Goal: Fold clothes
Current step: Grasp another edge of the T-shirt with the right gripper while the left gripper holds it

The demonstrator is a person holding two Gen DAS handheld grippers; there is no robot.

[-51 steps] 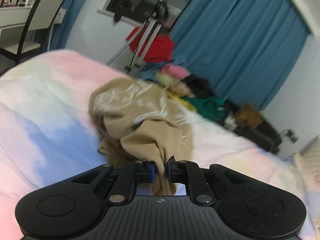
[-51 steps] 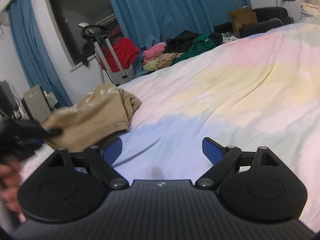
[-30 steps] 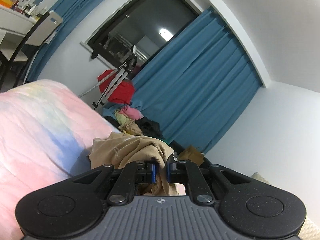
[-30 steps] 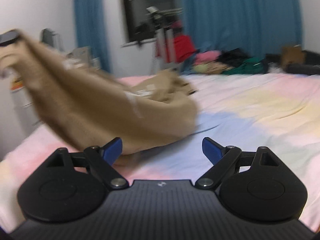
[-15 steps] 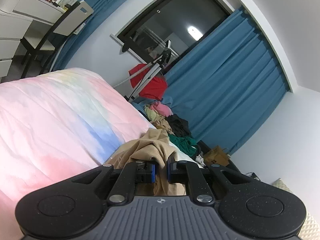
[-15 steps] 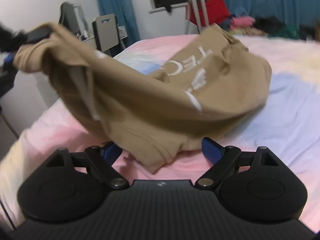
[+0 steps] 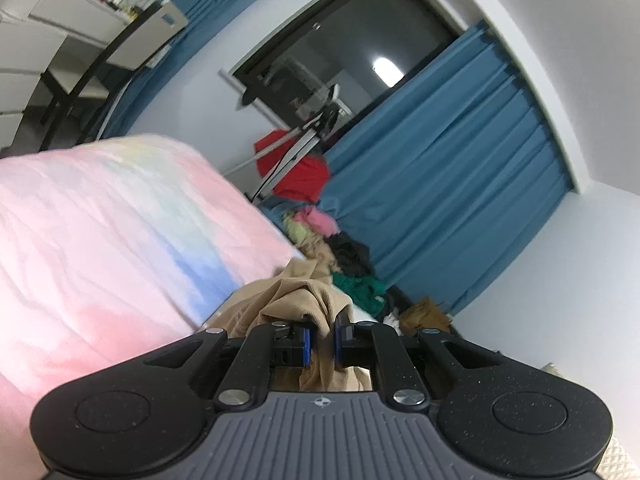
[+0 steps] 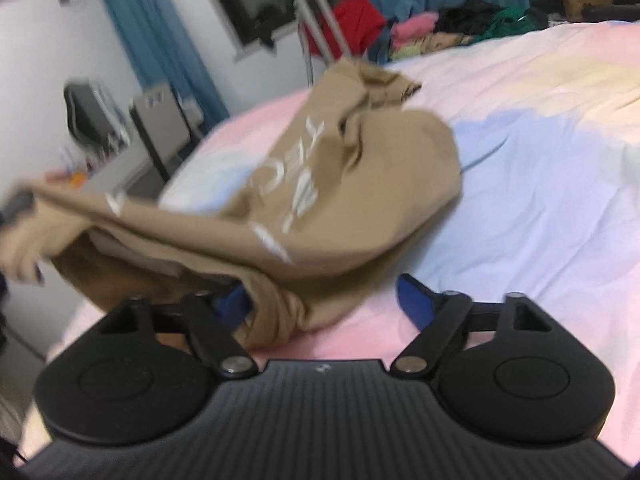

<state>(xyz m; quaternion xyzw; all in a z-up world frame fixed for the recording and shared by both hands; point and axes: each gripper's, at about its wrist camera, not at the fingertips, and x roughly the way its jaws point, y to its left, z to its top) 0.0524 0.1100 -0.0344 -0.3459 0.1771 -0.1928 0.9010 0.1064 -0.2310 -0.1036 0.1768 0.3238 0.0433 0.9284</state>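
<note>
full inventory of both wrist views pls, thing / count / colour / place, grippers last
tan shirt: 1, tan with white lettering, bunched, partly lifted over the bed, one end pinched at left
bed cover: 1, pastel pink, blue and yellow, under the shirt
clothes pile: 1 heap, pink, black, green and beige, beyond the bed by the curtain
red cloth: 1, red, hung on the stand
metal stand: 1, silver and black, under the window
curtains: blue, either side of the dark window
chair: 1, black frame, pale back, at a white desk
cardboard box: 1, brown, far floor
left gripper: black, blue pads, shut on shirt fabric
right gripper: black, blue pads, open, shirt hem between the fingers
</note>
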